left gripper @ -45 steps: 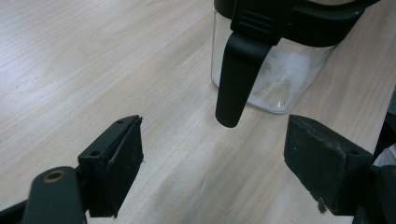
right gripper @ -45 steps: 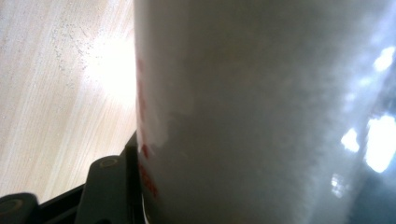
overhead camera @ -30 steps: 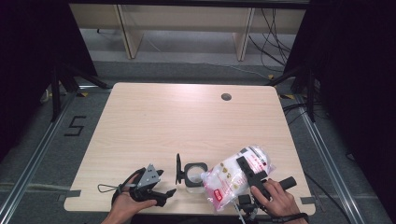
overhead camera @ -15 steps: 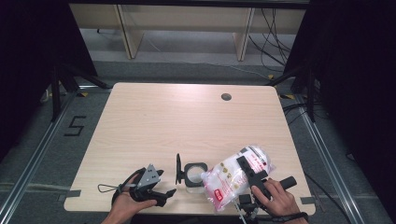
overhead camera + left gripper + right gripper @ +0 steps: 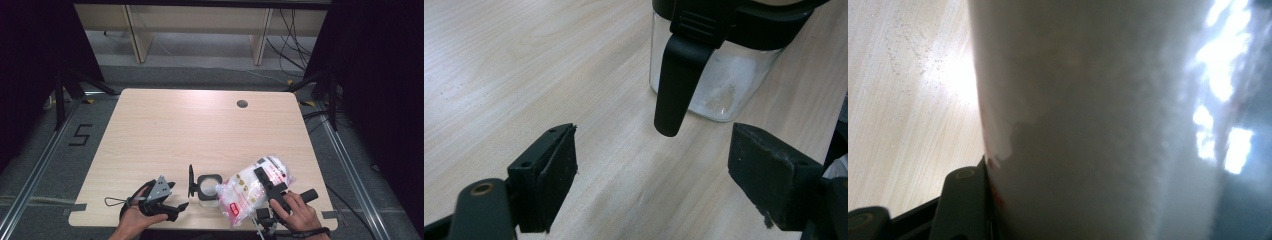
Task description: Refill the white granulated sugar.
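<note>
A pale wooden table (image 5: 200,130) stands on grey floor (image 5: 45,165); shelving (image 5: 200,20) far, dark curtains (image 5: 30,50) both sides.

No visible change, both hands and bag (image 5: 252,187) unmoved

High view hangs above the near edge of the table (image 5: 200,125), looking forward and down over the whole top. Left gripper view sits low and close, facing the glass jar (image 5: 719,85), which the high view shares (image 5: 208,187). Right gripper view is pressed right up against the white bag (image 5: 1088,120).
</note>
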`<state>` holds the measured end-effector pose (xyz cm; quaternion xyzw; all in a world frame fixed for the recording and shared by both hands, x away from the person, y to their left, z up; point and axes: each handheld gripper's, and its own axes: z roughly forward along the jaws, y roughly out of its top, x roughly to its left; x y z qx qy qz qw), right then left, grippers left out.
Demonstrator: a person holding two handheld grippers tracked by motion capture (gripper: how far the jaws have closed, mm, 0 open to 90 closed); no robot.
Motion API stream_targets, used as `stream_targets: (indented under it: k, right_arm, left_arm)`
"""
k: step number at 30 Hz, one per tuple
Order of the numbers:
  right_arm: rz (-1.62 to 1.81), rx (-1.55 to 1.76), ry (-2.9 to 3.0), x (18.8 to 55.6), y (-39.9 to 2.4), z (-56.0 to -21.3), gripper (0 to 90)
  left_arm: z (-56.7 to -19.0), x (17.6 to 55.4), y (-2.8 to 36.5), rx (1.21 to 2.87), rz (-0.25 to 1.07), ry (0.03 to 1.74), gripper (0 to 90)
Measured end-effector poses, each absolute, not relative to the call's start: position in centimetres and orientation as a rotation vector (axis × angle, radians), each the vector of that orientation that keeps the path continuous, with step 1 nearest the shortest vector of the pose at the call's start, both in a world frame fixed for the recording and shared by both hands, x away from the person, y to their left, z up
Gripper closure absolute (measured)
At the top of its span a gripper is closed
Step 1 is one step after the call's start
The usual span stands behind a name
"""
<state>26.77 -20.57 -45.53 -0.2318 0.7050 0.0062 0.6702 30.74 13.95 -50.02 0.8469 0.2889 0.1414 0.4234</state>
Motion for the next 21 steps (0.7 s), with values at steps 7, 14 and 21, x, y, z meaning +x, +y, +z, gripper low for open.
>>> stream_targets:
  k: [7,14,21]
  right_arm:
    - [0.004,-0.542,1.574,26.82,-20.51,-45.40,42.1]
    - [0.014,-0.547,1.568,26.80,-20.44,-45.36,42.2]
    - [0.017,-0.535,1.576,26.81,-20.49,-45.35,42.2]
  left_arm:
    - [-49.99,30.76,13.98,2.125,0.360,0.714,19.2]
    - [-49.95,30.72,13.97,2.122,0.330,0.723,19.2]
    - [-49.95,30.72,13.97,2.121,0.330,0.724,19.2]
